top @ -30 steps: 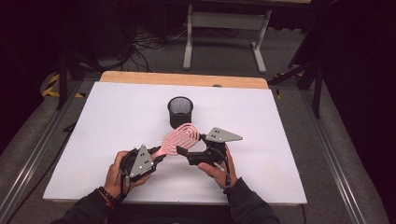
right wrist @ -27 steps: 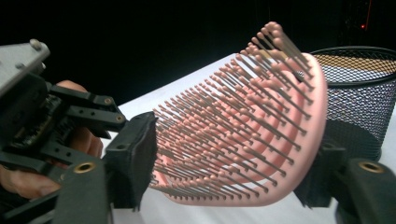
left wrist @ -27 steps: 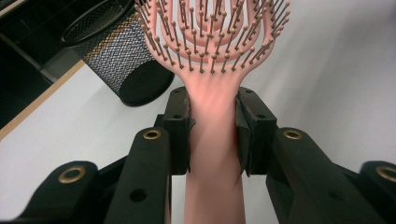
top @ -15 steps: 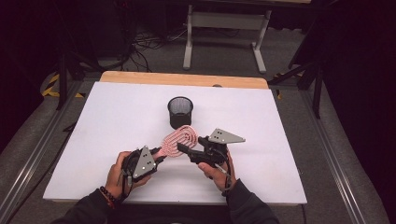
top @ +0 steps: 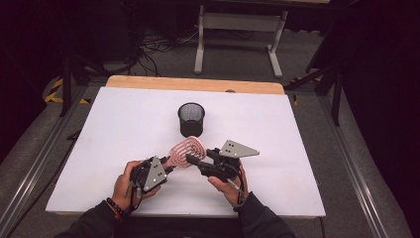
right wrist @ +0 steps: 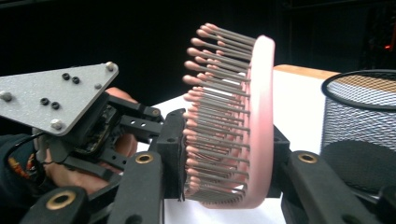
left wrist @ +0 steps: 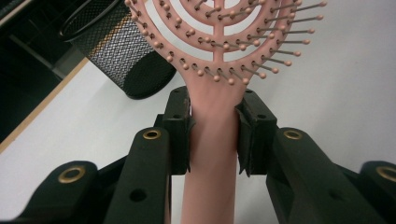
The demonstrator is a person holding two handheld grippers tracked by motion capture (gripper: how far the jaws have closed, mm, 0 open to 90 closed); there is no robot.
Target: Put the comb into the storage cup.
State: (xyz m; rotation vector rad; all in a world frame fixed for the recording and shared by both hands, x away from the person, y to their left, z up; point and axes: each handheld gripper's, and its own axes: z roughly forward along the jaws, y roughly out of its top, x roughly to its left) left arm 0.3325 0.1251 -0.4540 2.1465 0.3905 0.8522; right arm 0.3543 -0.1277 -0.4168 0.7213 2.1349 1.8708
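Hairbrush centre frame: salmon pink, concentric-ring cutout head, grey bristles with pink ball tips. Pen cup above it: black wire mesh. Desk: plain white top, light wood strip along far edge. My jaws: matte black, brass-coloured rivets. Plate on my right gripper: speckled grey. Beaded bracelet on my left wrist, lower left: dark.

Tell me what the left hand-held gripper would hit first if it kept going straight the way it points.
Probably the black mesh cup. The left hand-held gripper, clamped on the pink hairbrush, points toward it, though depth is unclear.
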